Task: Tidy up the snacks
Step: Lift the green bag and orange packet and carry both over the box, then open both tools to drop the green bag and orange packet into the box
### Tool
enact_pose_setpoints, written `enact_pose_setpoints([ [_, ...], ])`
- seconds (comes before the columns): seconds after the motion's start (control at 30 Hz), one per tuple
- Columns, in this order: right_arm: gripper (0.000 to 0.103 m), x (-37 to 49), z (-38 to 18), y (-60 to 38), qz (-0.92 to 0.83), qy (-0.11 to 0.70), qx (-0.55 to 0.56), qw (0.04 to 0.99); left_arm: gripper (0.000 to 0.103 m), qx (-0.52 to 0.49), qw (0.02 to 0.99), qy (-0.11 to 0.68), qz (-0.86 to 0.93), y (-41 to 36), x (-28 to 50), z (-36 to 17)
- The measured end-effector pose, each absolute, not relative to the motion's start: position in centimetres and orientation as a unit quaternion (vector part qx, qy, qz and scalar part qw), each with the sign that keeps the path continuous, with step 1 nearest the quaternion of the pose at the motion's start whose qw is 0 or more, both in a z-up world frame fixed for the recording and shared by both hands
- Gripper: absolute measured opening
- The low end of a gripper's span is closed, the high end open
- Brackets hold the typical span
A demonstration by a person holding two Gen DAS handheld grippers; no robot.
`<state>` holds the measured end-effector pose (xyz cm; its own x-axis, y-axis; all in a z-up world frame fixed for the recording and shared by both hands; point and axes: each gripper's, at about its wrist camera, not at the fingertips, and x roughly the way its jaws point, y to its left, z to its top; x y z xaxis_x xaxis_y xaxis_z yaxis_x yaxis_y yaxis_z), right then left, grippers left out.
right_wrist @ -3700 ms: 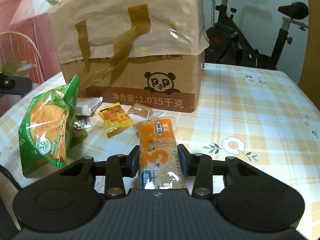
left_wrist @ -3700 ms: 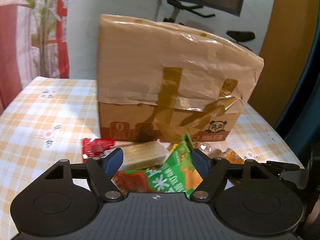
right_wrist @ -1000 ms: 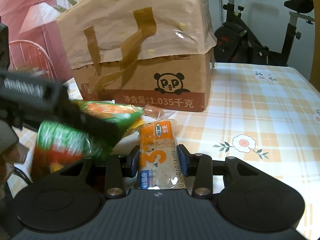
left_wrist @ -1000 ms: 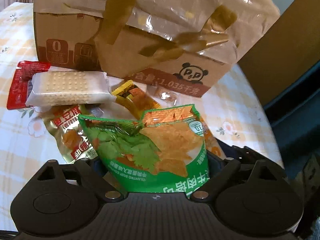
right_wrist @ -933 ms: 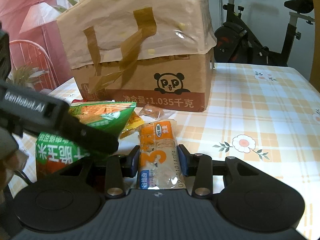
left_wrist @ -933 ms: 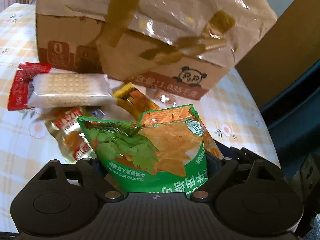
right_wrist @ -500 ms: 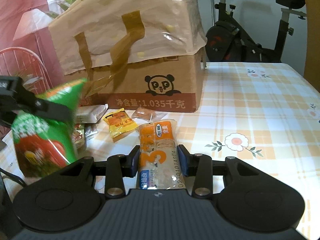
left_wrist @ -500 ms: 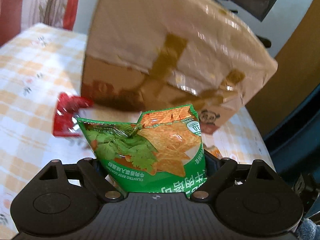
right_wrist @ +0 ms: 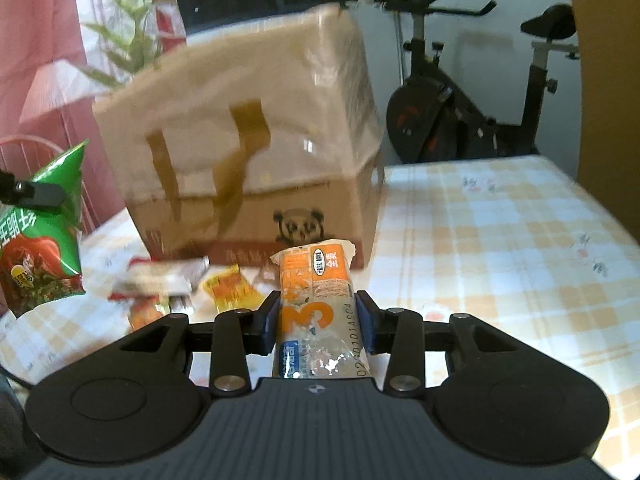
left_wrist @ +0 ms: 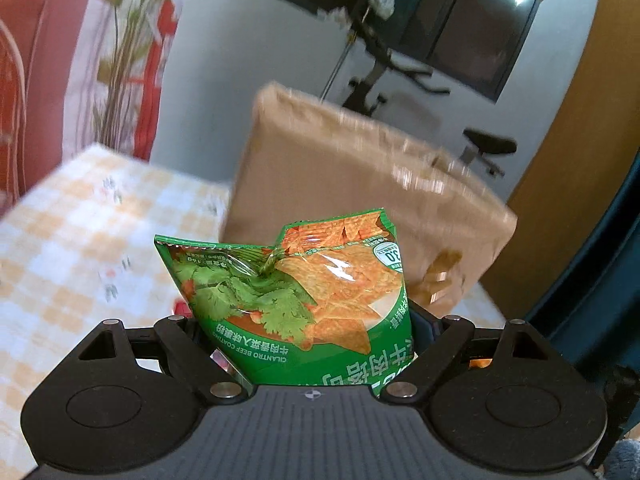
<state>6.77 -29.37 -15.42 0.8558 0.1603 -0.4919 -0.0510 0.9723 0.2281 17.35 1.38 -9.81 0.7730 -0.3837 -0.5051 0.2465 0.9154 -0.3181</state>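
My left gripper [left_wrist: 304, 332] is shut on a green chip bag [left_wrist: 296, 292], held up in the air in front of the cardboard box [left_wrist: 360, 204]. In the right wrist view the same green chip bag [right_wrist: 40, 240] hangs at the far left, clamped by the left gripper's fingers [right_wrist: 36, 194]. My right gripper [right_wrist: 316, 320] is shut on an orange snack pack [right_wrist: 316, 300] that points toward the cardboard box [right_wrist: 248, 152], whose flaps are taped down with brown tape. The box top is blurred.
Several small snack packets [right_wrist: 180, 284] lie on the checked tablecloth [right_wrist: 500, 240] in front of the box, among them a yellow one [right_wrist: 230, 290]. An exercise bike [right_wrist: 472, 120] stands behind the table on the right. A red curtain hangs at the left.
The left gripper has lifted the green chip bag up off the table and tilted upward. The right gripper has risen a little with the orange pack still in it.
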Motion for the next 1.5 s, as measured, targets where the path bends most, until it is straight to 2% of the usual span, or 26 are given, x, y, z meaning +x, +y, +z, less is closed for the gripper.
enact_pose_setpoints([
  [0.43, 0.041, 6.8, -4.3, -28.7, 0.079, 0.125, 0.092, 0.985, 0.089, -0.098, 0.962, 0.171, -0.186, 1.7, 19.1, -1.3],
  [0.8, 0.041, 15.8, 1.0, -27.4, 0.099, 0.083, 0.066, 0.989, 0.09, -0.063, 0.968, 0.123, -0.209, -2.8, 26.5, 3.1],
  [1.0, 0.041, 21.4, 0.4, -26.7, 0.09, 0.114, 0.052, 0.988, 0.09, -0.026, 0.966, 0.162, -0.202, -6.6, 32.7, 1.7],
  [1.23, 0.041, 24.3, -1.4, -26.9, 0.078, 0.163, 0.055, 0.982, 0.093, 0.01, 0.945, 0.261, -0.198, -8.8, 38.5, -2.6],
  [1.4, 0.045, 24.7, -2.1, -27.3, 0.073, 0.181, 0.066, 0.979, 0.095, 0.027, 0.937, 0.292, -0.19, -8.6, 39.8, -3.9],
  [1.5, 0.054, 24.6, -2.1, -27.3, 0.077, 0.181, 0.076, 0.977, 0.096, 0.028, 0.934, 0.296, -0.2, -8.3, 39.8, -3.8],
])
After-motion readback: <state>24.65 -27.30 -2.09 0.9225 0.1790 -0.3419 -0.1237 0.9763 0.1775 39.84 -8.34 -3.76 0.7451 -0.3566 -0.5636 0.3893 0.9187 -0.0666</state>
